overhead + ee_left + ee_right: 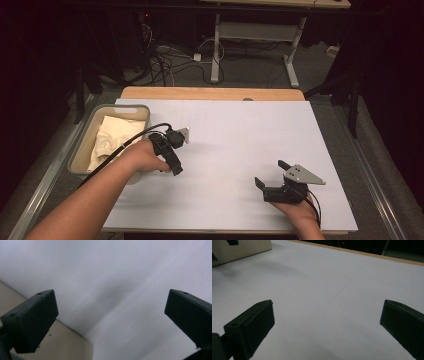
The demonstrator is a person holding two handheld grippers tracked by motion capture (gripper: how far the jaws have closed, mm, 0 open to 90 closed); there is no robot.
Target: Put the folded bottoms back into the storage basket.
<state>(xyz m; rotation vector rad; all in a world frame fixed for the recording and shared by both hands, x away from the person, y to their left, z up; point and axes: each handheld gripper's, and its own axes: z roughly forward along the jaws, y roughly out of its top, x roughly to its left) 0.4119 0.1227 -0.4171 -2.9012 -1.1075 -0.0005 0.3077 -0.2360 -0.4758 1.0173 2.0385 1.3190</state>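
Observation:
A grey bin (81, 142) stands at the table's left edge, and a crumpled white cloth (112, 139) lies inside it. My left gripper (172, 165) points down at the white sheet (240, 135) just right of the bin. In the left gripper view it (110, 305) is open with nothing between the jaws, and the bin's beige wall (67, 345) lies below. My right gripper (271, 174) rests low near the front right of the sheet. It (327, 315) is open and empty, facing the bare sheet, with the bin (242, 250) far off.
The wooden table edge (210, 93) runs along the back of the sheet. Beyond it are a desk frame (216, 50) and tangled cables (160, 62) on the floor. Metal rails (370, 175) flank the table.

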